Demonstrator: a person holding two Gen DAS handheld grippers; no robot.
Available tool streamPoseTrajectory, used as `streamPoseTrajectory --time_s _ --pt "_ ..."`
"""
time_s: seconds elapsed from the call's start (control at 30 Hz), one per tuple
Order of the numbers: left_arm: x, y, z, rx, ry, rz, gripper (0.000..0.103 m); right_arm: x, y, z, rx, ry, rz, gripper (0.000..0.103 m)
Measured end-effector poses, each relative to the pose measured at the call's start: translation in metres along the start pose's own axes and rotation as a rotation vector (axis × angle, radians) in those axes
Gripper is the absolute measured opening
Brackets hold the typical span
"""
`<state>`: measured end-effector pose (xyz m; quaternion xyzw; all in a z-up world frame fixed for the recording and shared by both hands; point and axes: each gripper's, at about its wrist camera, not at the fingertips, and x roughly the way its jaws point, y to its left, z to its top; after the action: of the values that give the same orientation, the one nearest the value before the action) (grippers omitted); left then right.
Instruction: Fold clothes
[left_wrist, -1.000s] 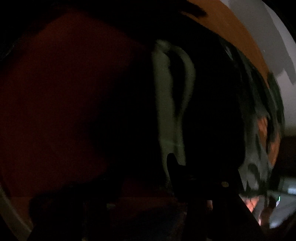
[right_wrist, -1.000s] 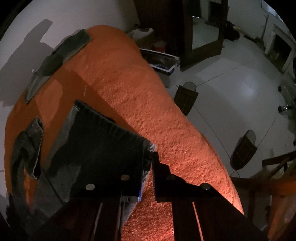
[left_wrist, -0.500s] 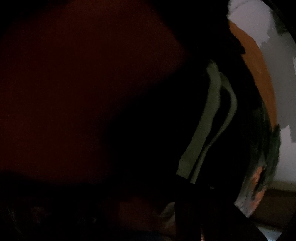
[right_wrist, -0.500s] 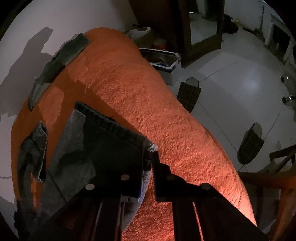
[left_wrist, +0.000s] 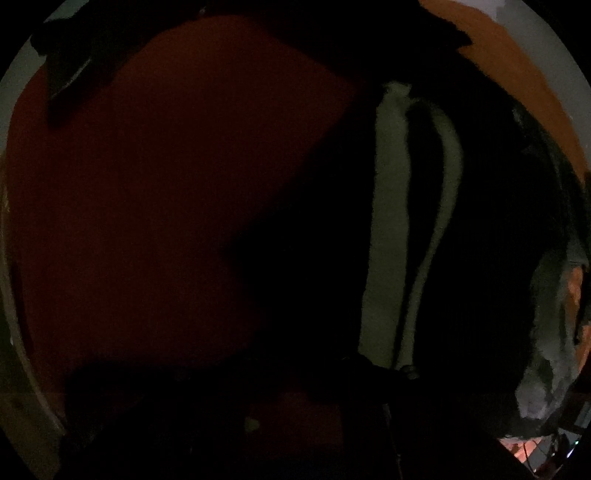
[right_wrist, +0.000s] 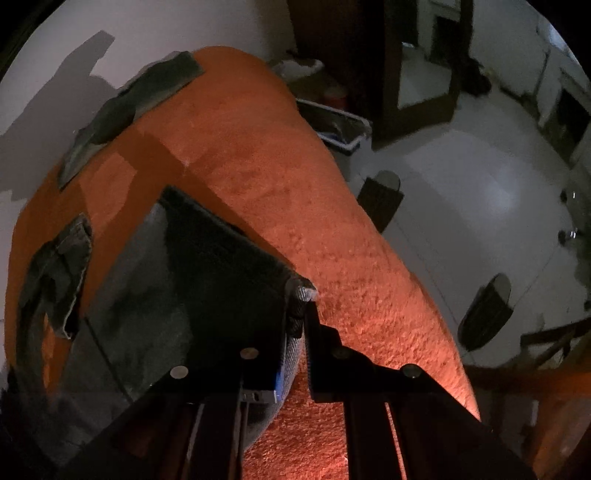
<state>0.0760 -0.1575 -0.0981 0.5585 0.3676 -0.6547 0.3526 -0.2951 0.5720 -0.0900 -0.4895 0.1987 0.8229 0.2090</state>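
A dark grey denim garment (right_wrist: 177, 295) hangs over the orange-covered bed (right_wrist: 277, 192). My right gripper (right_wrist: 301, 314) is shut on the garment's hem corner and holds it up above the bed. The left wrist view is very dark. There the garment (left_wrist: 480, 240) fills the right side, with two pale inner pocket strips (left_wrist: 388, 229). My left gripper (left_wrist: 373, 365) sits at the foot of those strips, its fingers lost in the dark, seemingly shut on the cloth.
Another grey garment (right_wrist: 125, 110) lies at the far end of the bed by the white wall. Two slippers (right_wrist: 380, 199) lie on the pale tiled floor to the right. A bin (right_wrist: 340, 133) stands by the bed's far corner.
The right gripper has lifted the hem corner a little and the view has tilted. The left gripper has swung, so the pale strips moved right and then back towards the middle.
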Motion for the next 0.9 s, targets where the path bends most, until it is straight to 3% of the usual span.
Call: streamPoseTrajectory --time_s 0.07,0.13,0.2,0.27,0.4,0.57,0.77,0.83,0.9 --pt "-0.013 -0.005 -0.002 0.019 -0.02 -0.033 0.025 -0.012 0.005 0.002 -0.003 -0.046 -0.058 0.015" --pt "-0.024 -0.018 -0.01 0.081 -0.034 -0.056 0.029 -0.024 0.01 0.005 -0.006 -0.092 -0.116 0.04" --pt "-0.03 -0.039 -0.019 0.191 -0.039 -0.061 0.029 -0.038 0.014 0.008 0.003 -0.158 -0.153 0.053" --pt "-0.029 -0.062 -0.027 0.314 -0.028 -0.084 0.031 -0.049 0.018 0.01 0.009 -0.214 -0.175 0.053" --pt "0.0 -0.088 -0.037 0.413 0.081 -0.081 0.037 -0.046 0.038 0.009 -0.048 -0.203 -0.144 0.054" --pt "0.023 -0.088 -0.035 0.371 0.153 -0.042 0.04 -0.039 0.056 -0.002 -0.101 -0.16 -0.097 0.054" --pt "0.015 -0.097 -0.028 0.412 0.076 0.076 0.048 -0.038 0.061 -0.012 -0.131 -0.138 -0.084 0.054" --pt "0.01 -0.098 -0.024 0.398 0.045 0.084 0.053 -0.036 0.06 -0.013 -0.123 -0.131 -0.083 0.054" --pt "0.019 -0.098 -0.023 0.376 0.087 0.061 0.06 -0.032 0.062 -0.013 -0.109 -0.121 -0.074 0.054"
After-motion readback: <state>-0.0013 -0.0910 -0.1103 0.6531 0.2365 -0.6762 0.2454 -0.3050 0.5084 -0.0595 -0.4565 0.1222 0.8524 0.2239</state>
